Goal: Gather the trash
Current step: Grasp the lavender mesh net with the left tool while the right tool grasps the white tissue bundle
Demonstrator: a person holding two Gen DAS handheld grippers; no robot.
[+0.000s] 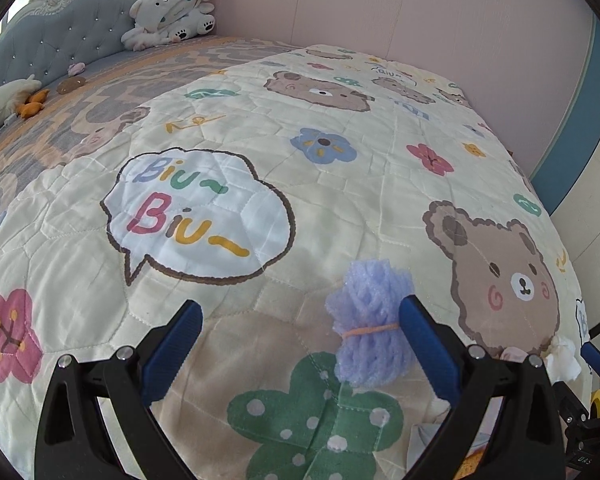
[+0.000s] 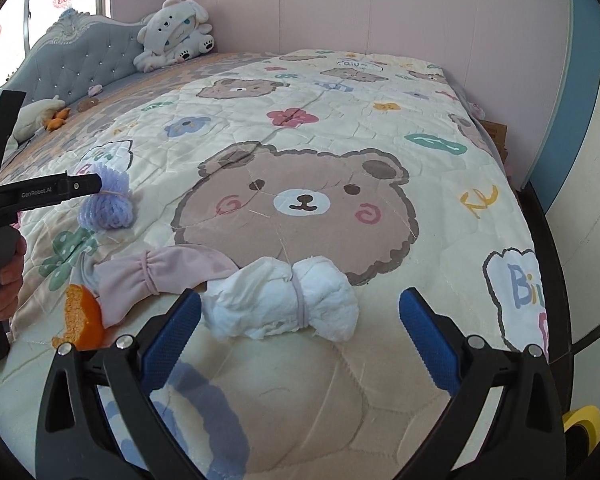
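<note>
A purple foam net bundle point(image 1: 370, 320) tied with an orange band lies on the bear-print quilt point(image 1: 340, 184). My left gripper point(image 1: 300, 344) is open, its right finger beside the bundle. The bundle also shows in the right wrist view point(image 2: 106, 200), next to the left gripper's finger point(image 2: 82, 184). A white tissue wad point(image 2: 284, 300) tied with a band lies just ahead of my open right gripper point(image 2: 300, 332). A pink cloth piece point(image 2: 160, 276) and an orange peel point(image 2: 82, 316) lie to its left.
A white plush toy point(image 1: 172, 8) leans on the grey tufted headboard point(image 1: 60, 36). Small toys point(image 1: 32, 106) lie near the pillow end. A pink wall point(image 1: 420, 20) runs along the bed's far side. A yellow object point(image 2: 584, 420) shows at the lower right, off the bed.
</note>
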